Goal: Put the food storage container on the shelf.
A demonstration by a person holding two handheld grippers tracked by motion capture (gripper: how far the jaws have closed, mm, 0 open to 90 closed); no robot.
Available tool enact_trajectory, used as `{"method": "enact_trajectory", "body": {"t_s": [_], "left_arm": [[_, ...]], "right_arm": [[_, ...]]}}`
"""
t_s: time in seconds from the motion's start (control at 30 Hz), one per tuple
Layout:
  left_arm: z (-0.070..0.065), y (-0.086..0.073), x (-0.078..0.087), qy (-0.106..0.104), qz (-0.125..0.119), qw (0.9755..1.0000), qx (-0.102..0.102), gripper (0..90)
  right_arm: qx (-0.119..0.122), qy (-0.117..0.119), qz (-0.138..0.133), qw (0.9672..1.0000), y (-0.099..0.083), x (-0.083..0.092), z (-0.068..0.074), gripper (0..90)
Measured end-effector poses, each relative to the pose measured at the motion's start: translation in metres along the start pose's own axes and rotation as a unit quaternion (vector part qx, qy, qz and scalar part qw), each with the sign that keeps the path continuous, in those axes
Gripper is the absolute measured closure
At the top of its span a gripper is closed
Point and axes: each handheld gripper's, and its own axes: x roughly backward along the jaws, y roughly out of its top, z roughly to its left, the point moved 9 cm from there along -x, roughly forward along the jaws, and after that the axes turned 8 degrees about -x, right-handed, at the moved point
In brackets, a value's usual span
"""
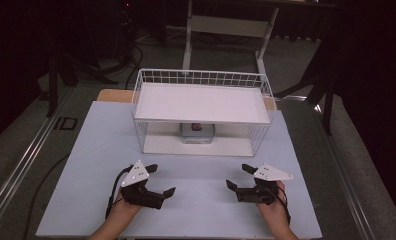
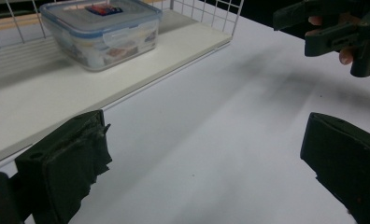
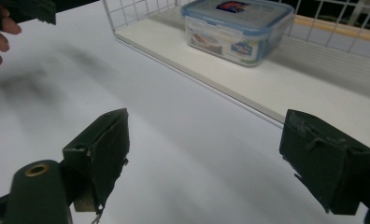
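A clear plastic food box (image 1: 198,133) with a blue-rimmed lid sits on the lower level of a white wire shelf rack (image 1: 202,102) at the table's middle back. Seen closer, the box (image 2: 101,32) (image 3: 239,28) is shut, with a label on its lid. My left gripper (image 1: 161,180) hovers over the table's front left, open and holding nothing, its jaws (image 2: 202,163) wide apart. My right gripper (image 1: 238,176) hovers at the front right, likewise open with nothing between its jaws (image 3: 206,158). Both point toward the rack from a short way off.
The rack has a white top board (image 1: 201,102) and a white base board (image 2: 43,100). The white table (image 1: 196,200) lies bare between the grippers and the rack. Dark floor, cables and a desk frame (image 1: 226,25) lie beyond the table.
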Motion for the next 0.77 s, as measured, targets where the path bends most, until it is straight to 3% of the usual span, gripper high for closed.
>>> {"method": "enact_trajectory", "body": {"t_s": [0.3,0.37,0.77], "left_arm": [[0.009,-0.002,-0.001,0.017,0.001,0.9999,-0.001,1.8],[0.012,-0.003,0.0,0.022,0.005,0.9997,-0.008,1.9],[0.019,-0.002,0.003,0.027,-0.005,0.9996,0.008,1.9]], "right_arm": [[-0.018,-0.013,0.01,0.9997,-0.004,-0.004,-0.016,16.0],[-0.021,-0.012,0.01,0.9997,-0.005,-0.006,-0.017,15.9],[-0.032,-0.009,0.009,0.9994,-0.005,-0.008,-0.02,15.8]]}}
